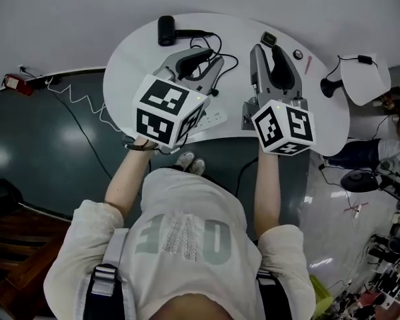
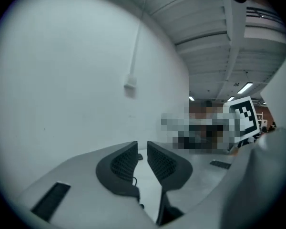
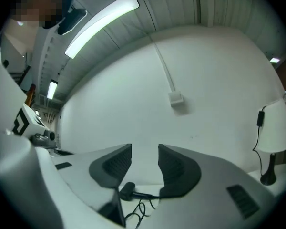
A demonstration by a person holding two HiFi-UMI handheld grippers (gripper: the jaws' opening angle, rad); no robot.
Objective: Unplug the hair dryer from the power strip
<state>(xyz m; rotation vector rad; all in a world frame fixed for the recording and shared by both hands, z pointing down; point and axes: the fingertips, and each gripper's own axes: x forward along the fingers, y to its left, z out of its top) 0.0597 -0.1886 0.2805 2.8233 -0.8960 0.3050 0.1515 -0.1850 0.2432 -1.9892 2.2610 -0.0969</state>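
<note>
My left tool (image 2: 142,149) has its jaws standing close, with only a narrow slit between the pads and nothing in it. My right tool (image 3: 145,157) is spread wide and is just as empty. Both hang above the round white tabletop (image 1: 127,65), noses roughly level toward the plain wall, so neither is aimed at the job.

What matters lies beneath the left tool. The long white plastic power strip (image 1: 213,119) sits by the near edge of the tabletop, mostly covered in the head view by that tool's marker cube (image 1: 163,109). Its long axis runs across me, roughly along that edge.

The black hair dryer (image 1: 167,30) lies at the far edge, well apart from the strip, and its thin black cord (image 1: 219,43) loops back toward the strip. The plug end is hidden under the left tool, so I cannot tell whether it is seated. I judge the left tool the nearer one, and it would have to tip downward to reach the strip.
</note>
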